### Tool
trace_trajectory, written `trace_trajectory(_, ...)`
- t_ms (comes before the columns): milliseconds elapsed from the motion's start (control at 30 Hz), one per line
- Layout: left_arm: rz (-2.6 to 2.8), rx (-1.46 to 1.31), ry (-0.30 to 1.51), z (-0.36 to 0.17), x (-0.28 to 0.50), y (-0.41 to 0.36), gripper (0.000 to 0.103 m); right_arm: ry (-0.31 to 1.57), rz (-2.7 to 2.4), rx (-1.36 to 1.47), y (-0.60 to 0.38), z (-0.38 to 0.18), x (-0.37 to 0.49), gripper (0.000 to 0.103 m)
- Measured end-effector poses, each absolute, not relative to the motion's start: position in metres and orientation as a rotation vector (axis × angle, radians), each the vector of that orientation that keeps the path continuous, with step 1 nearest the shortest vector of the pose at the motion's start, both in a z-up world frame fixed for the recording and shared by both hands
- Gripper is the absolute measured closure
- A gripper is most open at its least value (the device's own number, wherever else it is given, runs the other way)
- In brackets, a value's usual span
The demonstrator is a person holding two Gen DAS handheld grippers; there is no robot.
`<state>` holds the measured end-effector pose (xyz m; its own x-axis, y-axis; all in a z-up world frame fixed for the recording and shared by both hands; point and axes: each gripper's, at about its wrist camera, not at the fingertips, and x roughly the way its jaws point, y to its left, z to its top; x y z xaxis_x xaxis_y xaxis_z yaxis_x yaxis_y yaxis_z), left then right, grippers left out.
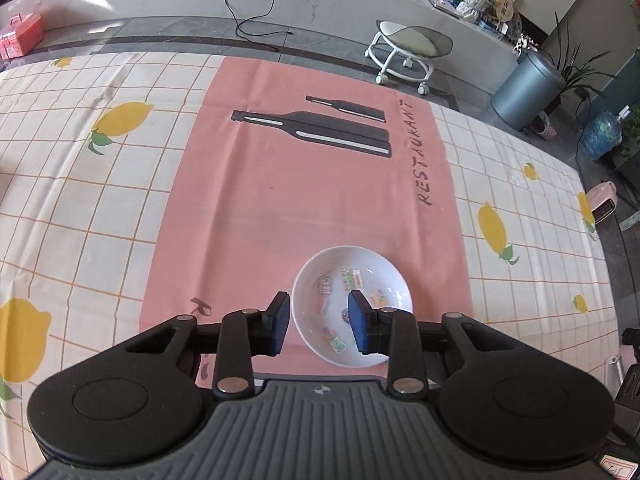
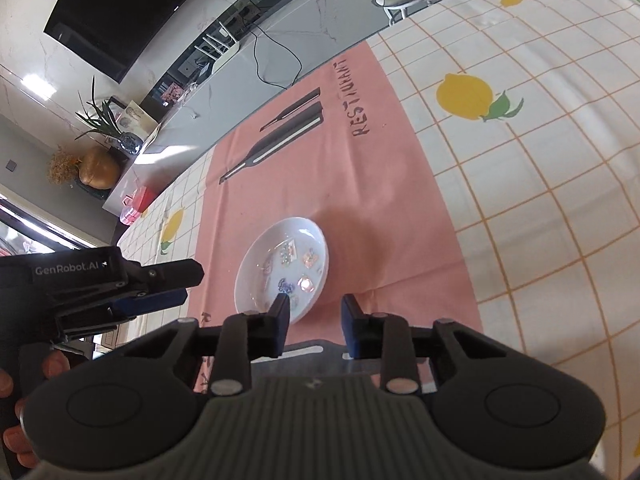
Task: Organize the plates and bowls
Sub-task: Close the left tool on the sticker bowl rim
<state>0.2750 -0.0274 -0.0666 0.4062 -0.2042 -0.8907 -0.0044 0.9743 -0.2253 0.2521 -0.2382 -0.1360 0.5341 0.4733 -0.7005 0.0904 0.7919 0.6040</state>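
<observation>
A small white bowl (image 1: pixel 352 304) with colourful stickers inside sits on the pink placemat (image 1: pixel 304 184) near its front edge. My left gripper (image 1: pixel 318 326) is open and empty, hovering above the bowl's near left rim. In the right wrist view the same bowl (image 2: pixel 280 268) lies on the placemat (image 2: pixel 360 184). My right gripper (image 2: pixel 314 324) is open and empty, just in front of and right of the bowl. The left gripper (image 2: pixel 160 292) shows there from the side, left of the bowl.
The table carries a white checked cloth with lemons (image 1: pixel 80 208). Beyond the far edge are a white stool (image 1: pixel 408 48), a grey bin (image 1: pixel 524 88), a black cable (image 1: pixel 256 12) and a pink box (image 1: pixel 20 36). A dark flat object (image 2: pixel 320 354) lies under my right gripper.
</observation>
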Motion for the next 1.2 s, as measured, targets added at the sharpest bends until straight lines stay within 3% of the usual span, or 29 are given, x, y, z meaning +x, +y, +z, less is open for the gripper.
trace_trajectory(367, -0.106, -0.159, 1.239, -0.102, 0.300, -0.030, 0.070, 1.014, 0.250, 0.682, -0.240, -0.160, 0.280, 0.079)
trace_trajectory(433, -0.111, -0.144, 1.250, -0.105, 0.301, -0.033, 0.080, 1.014, 0.252, 0.682, -0.240, -0.160, 0.281, 0.080)
trace_trajectory(567, -0.103, -0.155, 1.252, -0.107, 0.300, -0.034, 0.084, 1.016, 0.256, 0.678, -0.239, -0.163, 0.282, 0.091)
trace_trajectory(700, -0.101, -0.155, 1.235, -0.104, 0.299, -0.035, 0.096, 1.016, 0.258, 0.686, -0.239, -0.163, 0.281, 0.097)
trace_trajectory(1200, -0.141, -0.171, 1.163, -0.063, 0.263, -0.047, 0.099, 0.957, 0.233, 0.669, -0.250, -0.132, 0.251, 0.101)
